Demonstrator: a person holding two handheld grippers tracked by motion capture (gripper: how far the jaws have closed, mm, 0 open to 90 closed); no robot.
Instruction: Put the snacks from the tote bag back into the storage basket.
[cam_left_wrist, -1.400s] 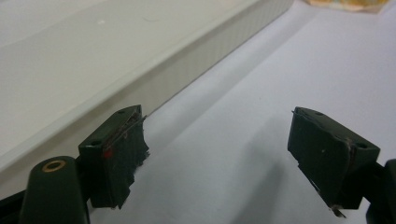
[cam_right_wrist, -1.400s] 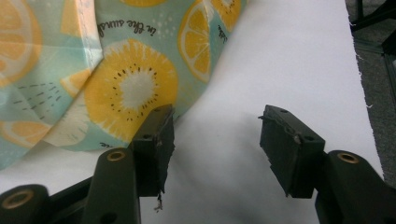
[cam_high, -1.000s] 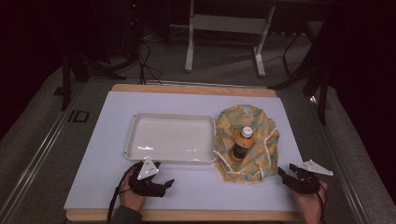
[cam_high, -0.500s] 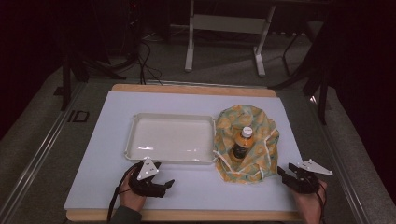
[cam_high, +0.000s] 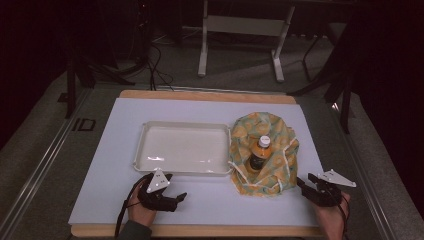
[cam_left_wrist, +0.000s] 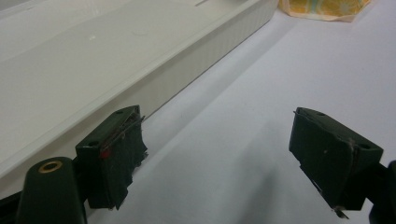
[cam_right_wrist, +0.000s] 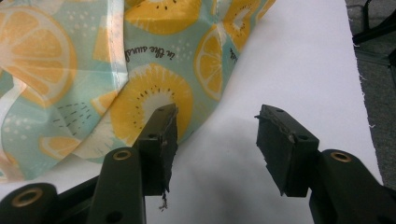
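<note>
A dim workroom, a white table (cam_high: 210, 210) under the overhead camera. At three o'clock from the empty white tray (cam_high: 182, 148) lies a lemon-print cloth bag (cam_high: 265, 150), spread open around an upright bottle (cam_high: 259, 153). We see the right gripper (cam_high: 303, 182) just off the bag's five-o'clock edge, its jaws having just been narrowing to partly open with nothing between them, one pad by the hem. The left gripper (cam_high: 181, 196) rests wide and empty at the tray's six o'clock. We judge the bag soft and light, best pinched at its hem; the bottle is heavier and could tip.
</note>
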